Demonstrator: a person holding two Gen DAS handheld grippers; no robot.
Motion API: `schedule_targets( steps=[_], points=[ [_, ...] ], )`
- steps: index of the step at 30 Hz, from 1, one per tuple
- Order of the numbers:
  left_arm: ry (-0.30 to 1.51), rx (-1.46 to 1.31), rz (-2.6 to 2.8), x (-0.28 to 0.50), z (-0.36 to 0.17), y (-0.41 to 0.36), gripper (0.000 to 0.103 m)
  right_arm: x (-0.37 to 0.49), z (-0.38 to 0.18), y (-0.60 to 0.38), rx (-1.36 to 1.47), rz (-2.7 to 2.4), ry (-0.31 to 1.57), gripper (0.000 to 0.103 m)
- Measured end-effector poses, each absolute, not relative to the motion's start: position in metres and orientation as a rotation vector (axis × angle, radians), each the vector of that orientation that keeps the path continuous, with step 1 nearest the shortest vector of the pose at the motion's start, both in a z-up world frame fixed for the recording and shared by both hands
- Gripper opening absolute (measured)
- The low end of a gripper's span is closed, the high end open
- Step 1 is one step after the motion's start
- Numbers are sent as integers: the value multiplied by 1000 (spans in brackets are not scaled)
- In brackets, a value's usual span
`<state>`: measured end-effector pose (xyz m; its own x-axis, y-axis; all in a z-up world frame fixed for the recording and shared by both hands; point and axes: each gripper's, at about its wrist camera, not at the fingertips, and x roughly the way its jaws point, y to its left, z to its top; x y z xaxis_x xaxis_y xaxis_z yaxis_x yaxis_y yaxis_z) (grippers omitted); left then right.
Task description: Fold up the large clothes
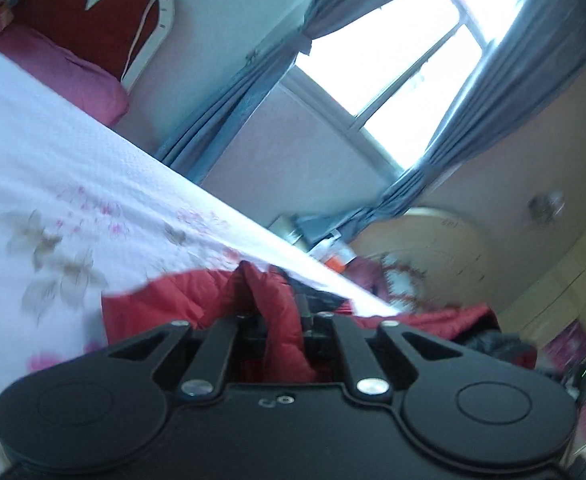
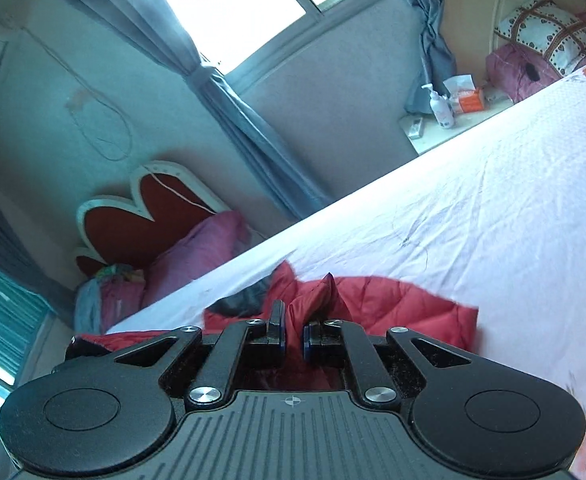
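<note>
**Red quilted jacket gripped at both ends**

Red quilted padded jacket (image 1: 197, 304) is lying bunched on the white flower-printed bed sheet (image 1: 53, 152). The left claw (image 1: 277, 312) is pinching a fold of it; the right claw (image 2: 293, 332) is clamping another ridge.

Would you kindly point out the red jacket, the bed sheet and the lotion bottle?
red jacket (image 2: 405, 304): right wrist view, quilted panel right of the gripper.
bed sheet (image 1: 53, 152): left wrist view, bare white area.
lotion bottle (image 2: 442, 109): right wrist view, white body.
</note>
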<state>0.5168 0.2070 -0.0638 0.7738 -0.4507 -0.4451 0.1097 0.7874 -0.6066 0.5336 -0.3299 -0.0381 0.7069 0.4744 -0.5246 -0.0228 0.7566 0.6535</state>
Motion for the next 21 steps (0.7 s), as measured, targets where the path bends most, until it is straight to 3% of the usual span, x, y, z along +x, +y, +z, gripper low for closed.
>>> schedule_targets(
  steps=[1,2,3,4,8,12,14,15,16,17,18,19,21],
  points=[
    [625,-561,-303,527,-69,208,29,546,-47,-327,623,266,753,14],
    [631,-539,-266,535,-74,210,40,554,-58,-326,592,196,761,53],
    [624,-521,-221,539,-79,215,73,555,-65,-326,553,129,740,93],
    [597,-496,-178,539,-83,218,91,553,-71,-326,513,115,706,95],
    [673,-468,-215,554,-109,230,80,565,-105,-317,462,149,781,81],
    [781,-419,-274,570,-133,223,70,588,-130,-294,351,164,838,79],
    [808,-385,-279,576,-137,214,58,599,-143,-278,259,168,877,76],
    [807,-379,-288,578,-137,212,43,603,-148,-270,216,174,892,54],
    [801,-378,-292,579,-136,210,32,604,-149,-266,185,170,884,39],
    [791,-372,-289,579,-132,208,28,605,-149,-262,137,146,864,15],
    [769,-356,-283,579,-127,206,20,604,-145,-260,106,127,834,8],
    [734,-339,-283,579,-118,203,14,603,-141,-260,100,115,796,8],
    [666,-348,-287,577,-105,203,13,602,-131,-260,104,99,721,7]
  ],
)
